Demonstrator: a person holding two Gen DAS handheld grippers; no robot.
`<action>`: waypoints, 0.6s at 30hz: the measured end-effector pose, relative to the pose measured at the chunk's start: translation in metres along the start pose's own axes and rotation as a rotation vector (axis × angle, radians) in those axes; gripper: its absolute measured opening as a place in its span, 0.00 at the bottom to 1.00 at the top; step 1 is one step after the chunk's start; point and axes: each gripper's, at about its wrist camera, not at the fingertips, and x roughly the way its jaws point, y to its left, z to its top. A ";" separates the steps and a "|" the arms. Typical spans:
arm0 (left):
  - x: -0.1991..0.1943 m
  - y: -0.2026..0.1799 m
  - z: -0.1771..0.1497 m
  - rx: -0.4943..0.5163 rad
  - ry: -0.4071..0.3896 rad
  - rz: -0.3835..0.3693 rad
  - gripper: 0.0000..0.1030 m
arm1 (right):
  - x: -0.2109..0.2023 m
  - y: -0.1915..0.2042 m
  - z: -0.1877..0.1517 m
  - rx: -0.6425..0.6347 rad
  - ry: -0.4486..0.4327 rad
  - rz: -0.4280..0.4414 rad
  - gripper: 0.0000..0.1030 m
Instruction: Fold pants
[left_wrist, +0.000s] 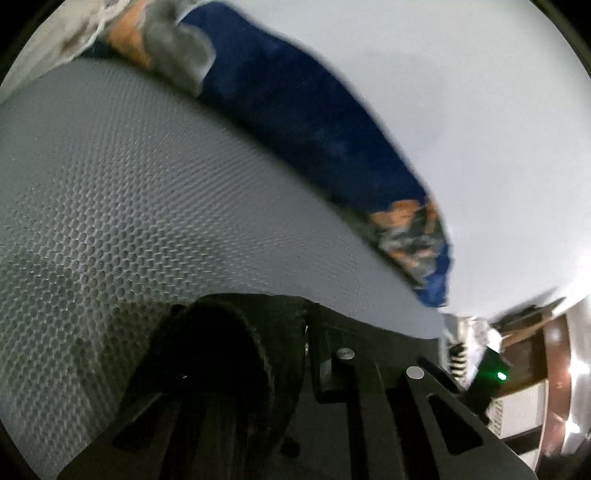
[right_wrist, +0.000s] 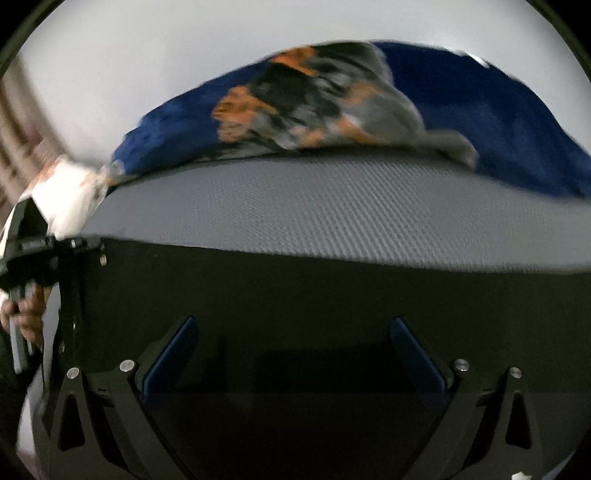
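White bench (right_wrist: 110, 74) carries blue pants (right_wrist: 498, 110) under grey mesh fabric (left_wrist: 129, 203). Left hand-held gripper (left_wrist: 258, 369) closed on mesh fabric; right hand-held gripper (right_wrist: 291, 362) jaws spread, empty.

The pants (left_wrist: 122, 192) are a grey garment with a fine honeycomb mesh weave. In the left wrist view the mesh cloth fills the left and centre of the frame as a broad, smooth, curved sheet, with a black band at its near edge. In the right wrist view the pants (right_wrist: 295, 206) span the frame as a taut grey strip, their dark underside or lining showing below it. Beyond the far edge lies blue fabric with an orange, grey and black patterned patch; whether it belongs to the pants cannot be told.
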 end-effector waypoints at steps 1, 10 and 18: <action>-0.007 -0.006 -0.003 0.016 -0.014 -0.024 0.10 | 0.000 0.002 0.005 -0.042 0.006 0.012 1.00; -0.055 -0.059 -0.031 0.138 -0.044 -0.060 0.10 | 0.020 0.017 0.055 -0.498 0.198 0.190 1.00; -0.080 -0.079 -0.043 0.192 -0.066 -0.068 0.10 | 0.053 0.000 0.068 -0.609 0.430 0.333 0.60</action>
